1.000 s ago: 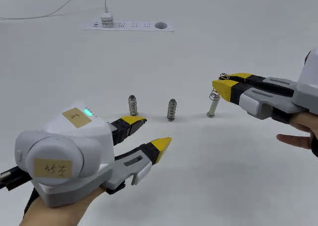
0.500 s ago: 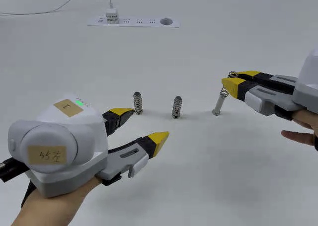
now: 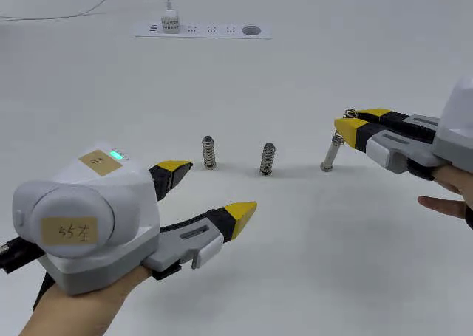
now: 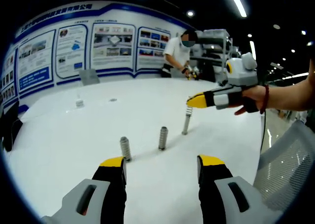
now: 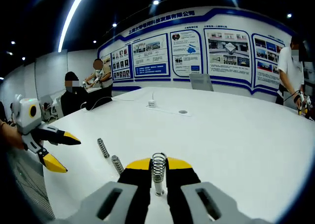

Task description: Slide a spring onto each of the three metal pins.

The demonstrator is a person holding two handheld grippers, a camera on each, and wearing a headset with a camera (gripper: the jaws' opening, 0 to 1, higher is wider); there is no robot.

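Head view: we are looking down at a white surface (image 3: 295, 262) where three metal pins are standing in a row. Our right tool (image 3: 346, 120) is gripping a spring (image 3: 338, 138) with its jaws nearly together, holding it at the top of the rightmost pin (image 3: 328, 157). That pin is leaning toward the tool instead of standing straight. In the right gripper view the spring is sitting upright between the two yellow tips, with the pin showing just below it.

Our left tool (image 3: 214, 187) is hovering on the near side, well apart from the pins, with its jaws spread wide and holding nothing. The left pin (image 3: 209, 151) and the middle pin (image 3: 267, 159) are each wearing a coil around them.

We are finding it hard to tell whether the held spring's lowest coils are already over the pin's tip, because the yellow tips are covering its sides. The right tool's body is running off the right edge of the head view.

A power strip (image 3: 203, 31) is lying at the far side, with a white plug (image 3: 171, 20) and a cable (image 3: 66, 15) trailing away. In the gripper views, people are standing beyond the surface in front of blue and white posters (image 5: 187, 49).
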